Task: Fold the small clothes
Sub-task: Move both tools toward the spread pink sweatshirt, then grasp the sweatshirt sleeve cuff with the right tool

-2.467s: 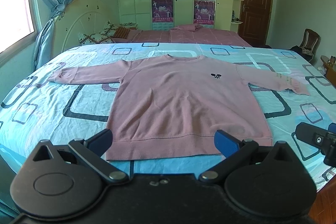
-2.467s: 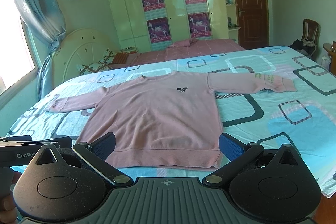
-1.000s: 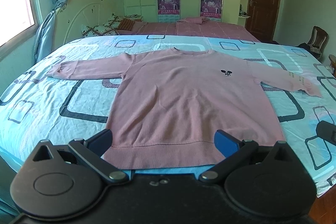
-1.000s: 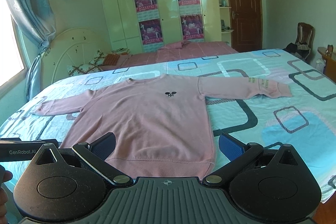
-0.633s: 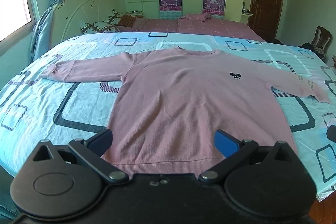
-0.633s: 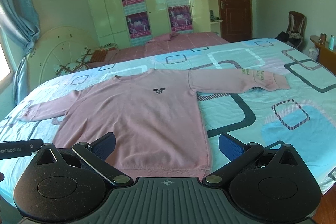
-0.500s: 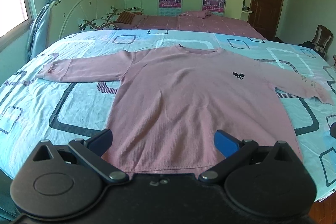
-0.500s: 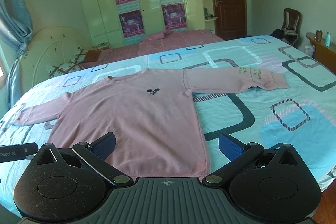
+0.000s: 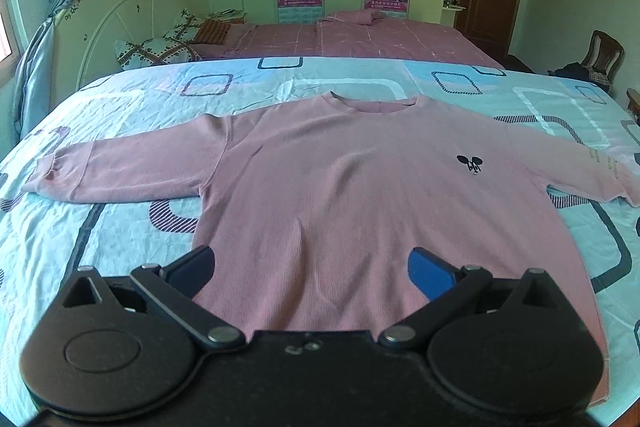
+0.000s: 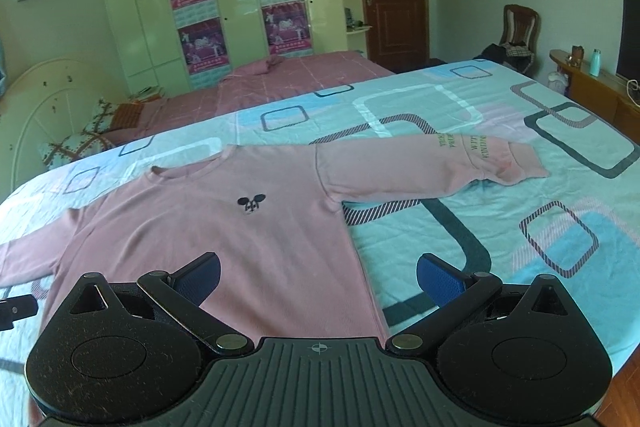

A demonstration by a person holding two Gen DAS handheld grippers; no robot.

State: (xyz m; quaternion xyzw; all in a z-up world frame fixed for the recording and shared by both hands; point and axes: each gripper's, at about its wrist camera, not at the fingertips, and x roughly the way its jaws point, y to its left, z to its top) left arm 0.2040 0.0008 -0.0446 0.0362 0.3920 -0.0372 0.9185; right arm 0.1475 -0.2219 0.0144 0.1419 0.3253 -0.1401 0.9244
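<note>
A pink long-sleeved sweatshirt (image 9: 360,195) (image 10: 248,227) lies flat, front up, on the bed, both sleeves spread out sideways. A small black emblem (image 9: 470,163) marks its chest. My left gripper (image 9: 310,267) hovers open above the lower body of the shirt, near its left side. Over the shirt's right side seam my right gripper (image 10: 318,275) is open, one finger above pink cloth, the other above bare sheet. The right sleeve (image 10: 440,167) with printed lettering stretches away to the right. Nothing sits between either pair of fingers.
The bed sheet (image 10: 520,227) is light blue with square outlines. A second bed with a pink cover (image 9: 352,35) stands behind. A headboard (image 9: 116,19) is at the left; a chair (image 10: 518,31) and a wooden sideboard (image 10: 592,87) at the right.
Both grippers have moved forward and lower over the shirt; its hem has slipped under the left gripper's body. The right gripper has shifted right, toward the right side seam. Both stay open.
</note>
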